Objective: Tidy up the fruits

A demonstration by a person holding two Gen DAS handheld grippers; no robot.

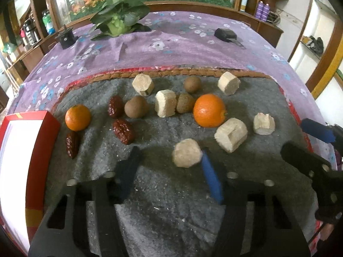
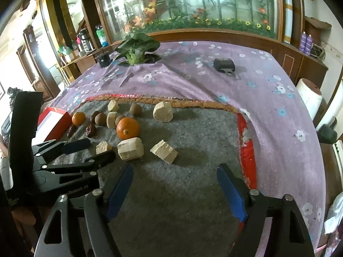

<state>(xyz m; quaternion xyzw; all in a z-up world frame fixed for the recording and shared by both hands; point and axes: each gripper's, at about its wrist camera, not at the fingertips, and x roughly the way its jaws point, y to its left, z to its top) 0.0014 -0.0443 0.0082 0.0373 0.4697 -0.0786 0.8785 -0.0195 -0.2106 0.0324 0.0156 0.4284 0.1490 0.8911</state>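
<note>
Working over the grey felt mat, we note the left gripper spread, nothing pinched, a pale wood block touching one finger. Right gripper spread, empty; the large orange sits beyond that block.

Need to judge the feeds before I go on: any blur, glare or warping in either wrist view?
Left wrist view: gripper fingers motion-blurred, red box interior blown out white, strong fisheye bend. Right wrist view: sharper, glare on the glass panel, grey mat well lit with soft shadows.
</note>
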